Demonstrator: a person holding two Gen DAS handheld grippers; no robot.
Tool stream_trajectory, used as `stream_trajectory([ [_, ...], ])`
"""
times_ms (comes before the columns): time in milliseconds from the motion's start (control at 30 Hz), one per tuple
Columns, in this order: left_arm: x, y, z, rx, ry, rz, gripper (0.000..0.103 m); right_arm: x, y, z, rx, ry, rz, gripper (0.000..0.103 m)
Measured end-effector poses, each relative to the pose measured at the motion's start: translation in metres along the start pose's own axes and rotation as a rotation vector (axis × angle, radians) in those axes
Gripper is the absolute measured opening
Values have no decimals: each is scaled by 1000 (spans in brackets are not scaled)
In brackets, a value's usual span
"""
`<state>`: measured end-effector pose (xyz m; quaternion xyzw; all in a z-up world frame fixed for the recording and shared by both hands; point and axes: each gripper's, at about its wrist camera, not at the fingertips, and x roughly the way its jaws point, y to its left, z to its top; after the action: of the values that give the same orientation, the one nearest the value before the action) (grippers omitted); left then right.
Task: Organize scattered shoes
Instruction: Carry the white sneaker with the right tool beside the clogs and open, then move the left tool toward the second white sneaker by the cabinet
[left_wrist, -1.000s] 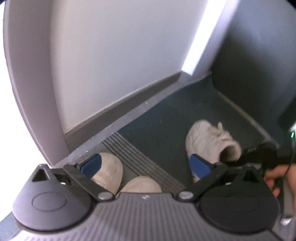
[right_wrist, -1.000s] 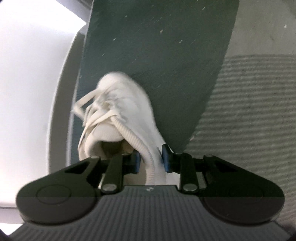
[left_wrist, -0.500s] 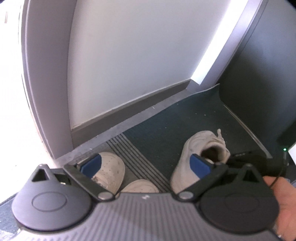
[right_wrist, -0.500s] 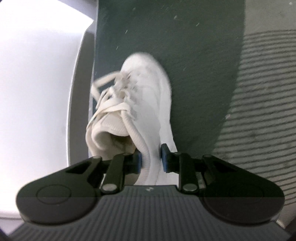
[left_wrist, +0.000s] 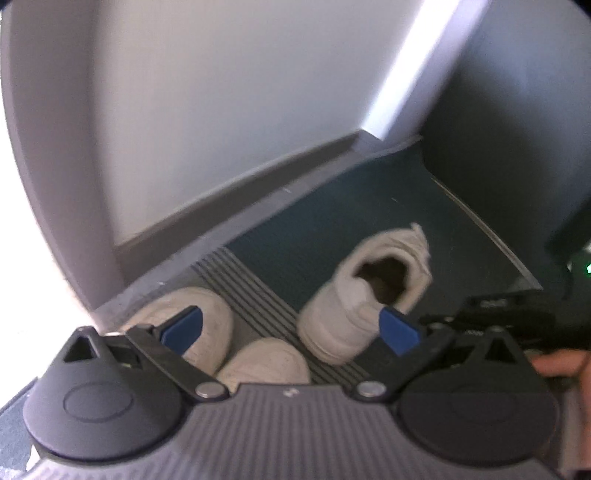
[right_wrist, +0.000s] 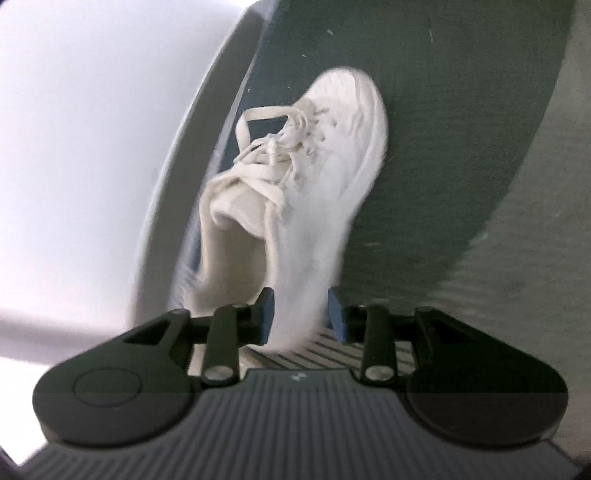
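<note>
Three white shoes show in the left wrist view: two toes (left_wrist: 192, 325) (left_wrist: 264, 362) low at 6 o'clock on the ribbed mat (left_wrist: 255, 295), and a laced sneaker (left_wrist: 354, 295) toward 3 o'clock on the dark carpet (left_wrist: 332, 229). Left gripper (left_wrist: 291, 328) is spread wide, gripping nothing. Right gripper (right_wrist: 300, 314) has just been opening; the sneaker's (right_wrist: 317, 177) heel lies between its pads, right pad clear

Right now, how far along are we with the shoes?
Two white shoes already sit toe to toe by the wall. The third sneaker is in hand: it lies between the right gripper pads, whose jaws have just been opening, so it looks set down on the dark mat. The left gripper is open and empty. Whether more shoes remain isn't visible.
</note>
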<state>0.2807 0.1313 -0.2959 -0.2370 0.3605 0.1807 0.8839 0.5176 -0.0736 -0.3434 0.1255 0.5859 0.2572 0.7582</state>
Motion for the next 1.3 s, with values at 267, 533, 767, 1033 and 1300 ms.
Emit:
stream_trajectory([
  [267, -4, -33, -14, 134, 23, -77, 103, -149, -33, -76, -51, -228, -99, 37],
  [533, -7, -79, -44, 300, 59, -118, 103, -213, -73, -191, 79, -529, -250, 37],
  [767, -6, -118, -72, 418, 84, -161, 103, -226, -103, -223, 103, -587, -283, 37],
  [1033, 1, -124, -85, 430, 133, -178, 103, -209, -122, -250, 199, -561, -302, 37],
  [1300, 5, -121, -85, 433, 167, -187, 103, -204, -117, -258, 224, -577, -302, 37],
])
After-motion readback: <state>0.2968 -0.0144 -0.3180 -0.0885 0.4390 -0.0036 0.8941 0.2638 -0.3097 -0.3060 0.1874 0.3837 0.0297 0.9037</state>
